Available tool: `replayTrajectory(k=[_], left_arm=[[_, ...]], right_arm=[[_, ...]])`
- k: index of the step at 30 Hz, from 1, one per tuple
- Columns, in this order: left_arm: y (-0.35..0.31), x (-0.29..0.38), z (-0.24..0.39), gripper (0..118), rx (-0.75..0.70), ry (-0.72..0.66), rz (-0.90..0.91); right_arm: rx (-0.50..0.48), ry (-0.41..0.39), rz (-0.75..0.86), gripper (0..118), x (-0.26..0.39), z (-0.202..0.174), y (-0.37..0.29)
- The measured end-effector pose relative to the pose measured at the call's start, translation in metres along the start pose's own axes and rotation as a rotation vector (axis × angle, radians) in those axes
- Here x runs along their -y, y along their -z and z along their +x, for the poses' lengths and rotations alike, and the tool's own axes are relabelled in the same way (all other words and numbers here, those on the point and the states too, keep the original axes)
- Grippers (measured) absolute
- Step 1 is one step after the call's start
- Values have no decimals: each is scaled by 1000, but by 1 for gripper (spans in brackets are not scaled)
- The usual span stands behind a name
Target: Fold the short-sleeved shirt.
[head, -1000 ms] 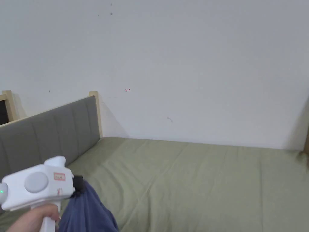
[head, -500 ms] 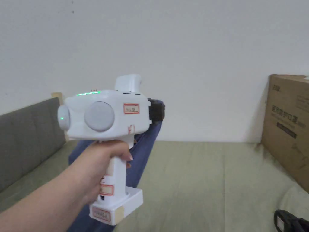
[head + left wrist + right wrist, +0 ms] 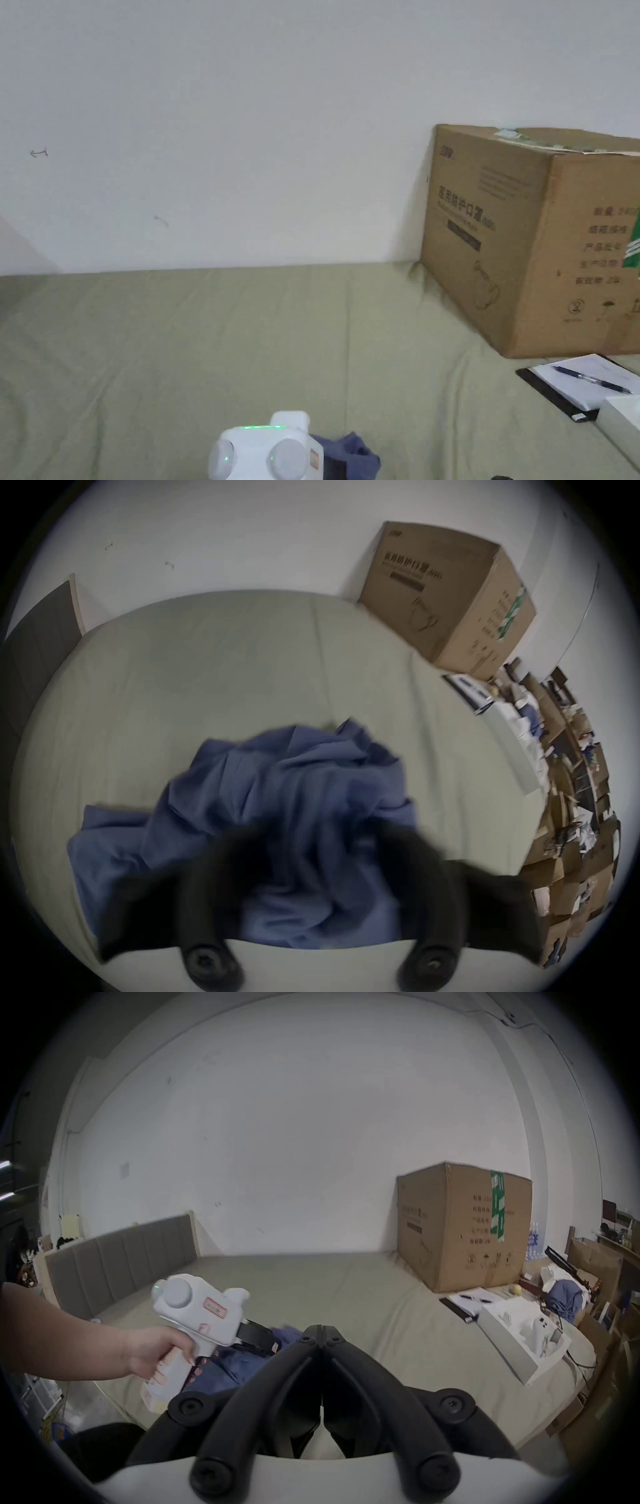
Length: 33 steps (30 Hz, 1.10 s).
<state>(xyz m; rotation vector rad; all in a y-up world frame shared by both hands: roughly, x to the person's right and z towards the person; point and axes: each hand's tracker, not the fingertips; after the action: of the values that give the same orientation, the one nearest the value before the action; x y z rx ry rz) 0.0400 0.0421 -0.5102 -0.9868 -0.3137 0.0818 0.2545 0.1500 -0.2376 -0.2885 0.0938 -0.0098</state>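
Left gripper [image 3: 313, 830] was low over the near edge of the bed [image 3: 214, 674], jaws spread apart with the blue shirt [image 3: 298, 791] showing between them; blurred in its own view, nothing pinched. In the right gripper view, the same tool [image 3: 258, 1333] sat in a hand [image 3: 156, 1352] coming in from the left, its black jaws angled down onto the shirt [image 3: 239, 1362]. In the head view, its white body [image 3: 265, 455] poked up at the bottom edge with a scrap of the blue cloth [image 3: 353, 451] just right of it.

Shirt was crumpled in a loose heap on the olive-green sheet, near side of the bed, one flat flap trailing out to the left. Not spread, not folded.

Right gripper [image 3: 322, 1329] was held nearer than the heap and off to its right, jaws closed tip to tip on nothing, pointing toward the far wall.

Far left: grey padded headboard [image 3: 121, 1265] with a pale wood post. Far right, against the wall: large cardboard box [image 3: 531, 237] sitting on the bed. Just nearer than the box: clipboard [image 3: 581, 387] with paper and a pen [image 3: 590, 378] on it, then a white open box [image 3: 519, 1338] at the right edge of the bed.
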Motion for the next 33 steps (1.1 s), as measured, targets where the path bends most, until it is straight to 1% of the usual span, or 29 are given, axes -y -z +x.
replayTrajectory(k=[1, 2, 4, 5, 7, 9, 10, 12, 14, 17, 18, 19, 20, 21, 22, 23, 24, 29, 33], left_arm=[[4, 8, -3, 116, -37, 9, -22], [2, 11, -8, 115, -65, 14, -17], [2, 7, -17, 115, -30, 3, 9], [-18, 9, -19, 115, -20, -4, 3], [-40, 6, -30, 115, 20, -8, 25], [-66, -5, -48, 115, 57, 29, 86], [-92, -4, -56, 115, 62, 53, 153], [-145, 6, -72, 115, 29, 69, 307], [-213, 26, -84, 115, -42, 64, 484], [-267, 77, -106, 114, -192, 27, 737], [-277, 96, -110, 112, -258, 13, 803], [-288, 115, -114, 103, -321, 9, 864], [-294, 134, -118, 73, -366, 19, 893], [-296, 148, -119, 33, -401, 26, 909], [-297, 162, -122, 0, -447, 31, 917], [-295, 175, -125, 0, -510, 20, 912], [-296, 185, -129, 0, -532, 14, 925], [-292, 202, -148, 0, -471, -100, 817], [-293, 195, -149, 0, -482, -115, 823]], right_arm=[[25, -3, -47, 0, 4, 3, 8], [38, 8, -81, 0, 7, 5, 14], [25, 51, -105, 0, 11, 10, 23], [16, 66, -105, 0, 11, 12, 26], [15, 66, -104, 0, 8, 11, 29], [14, 63, -87, 0, 2, 6, 28], [5, 60, -66, 0, -2, 5, 27], [-5, 56, -13, 0, -6, 1, 25], [1, 62, 49, 0, -10, -6, 22], [10, 94, 161, 0, -9, -15, 16], [15, 109, 191, 0, -7, -18, 14], [22, 127, 215, 0, -5, -22, 13], [25, 144, 230, 0, -3, -26, 11], [25, 153, 239, 0, -1, -29, 11], [28, 156, 248, 0, 2, -33, 10], [33, 156, 252, 0, 4, -37, 11], [36, 156, 252, 0, 4, -41, 10], [18, 143, 212, 0, 8, -56, 12], [-4, 122, 194, 0, 5, -61, 12]])
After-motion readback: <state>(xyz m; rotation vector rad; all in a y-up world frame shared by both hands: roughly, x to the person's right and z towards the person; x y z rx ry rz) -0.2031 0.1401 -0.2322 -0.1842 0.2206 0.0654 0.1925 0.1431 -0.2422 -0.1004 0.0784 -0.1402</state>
